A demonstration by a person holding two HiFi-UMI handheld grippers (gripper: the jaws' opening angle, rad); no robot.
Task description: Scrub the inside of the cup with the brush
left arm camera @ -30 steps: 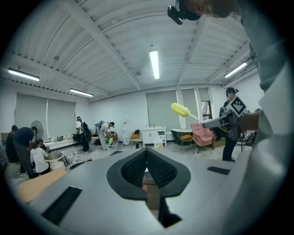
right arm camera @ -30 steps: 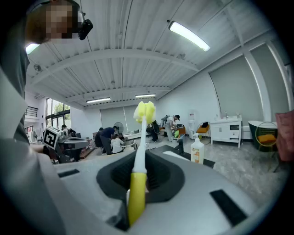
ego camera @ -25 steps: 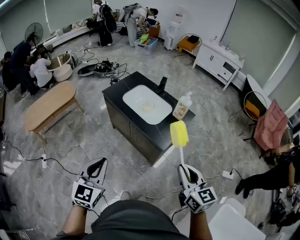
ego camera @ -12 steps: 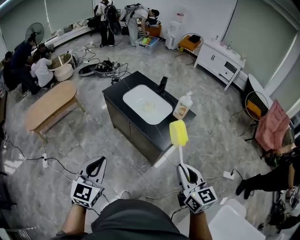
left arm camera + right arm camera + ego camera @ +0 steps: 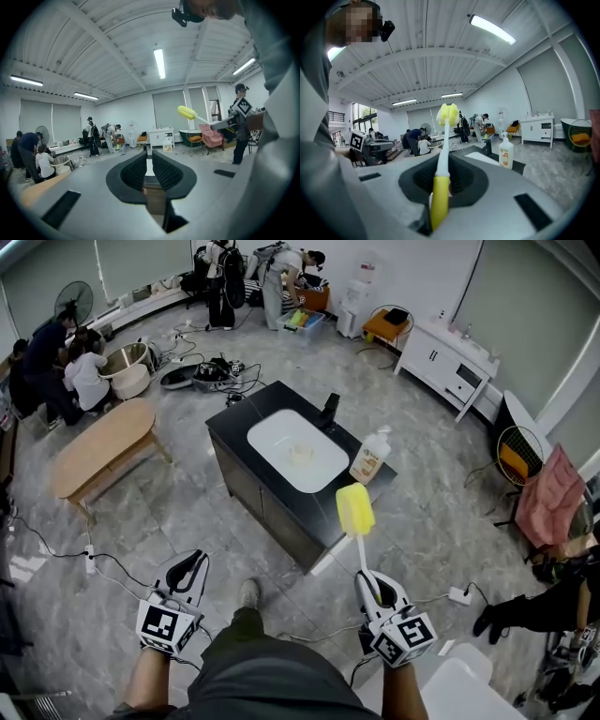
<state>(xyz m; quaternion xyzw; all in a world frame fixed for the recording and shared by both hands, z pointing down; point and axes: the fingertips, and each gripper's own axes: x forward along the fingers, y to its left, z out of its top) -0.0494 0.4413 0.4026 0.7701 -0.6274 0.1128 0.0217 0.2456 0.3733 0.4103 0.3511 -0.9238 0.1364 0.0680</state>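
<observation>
Wobble threatens: jaws of the right gripper (image 5: 374,586) clamp only the handle end of the yellow sponge-headed brush (image 5: 359,529); the left gripper (image 5: 191,562), jaws just parting, holds nothing.

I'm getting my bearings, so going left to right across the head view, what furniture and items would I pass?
wooden table → sink basin → soap bottle → white cabinet → pink chair

a: any way in to the basin (image 5: 295,448)?
b: from the near side of the sink counter (image 5: 272,498), yes, open floor (image 5: 178,512) runs up to it. the brush (image 5: 356,509) juts toward its near right corner. the soap bottle (image 5: 368,457) stands at the right corner, the tap (image 5: 328,412) at the far edge.
a: left of the counter?
b: a wooden table (image 5: 101,448), well apart.
</observation>
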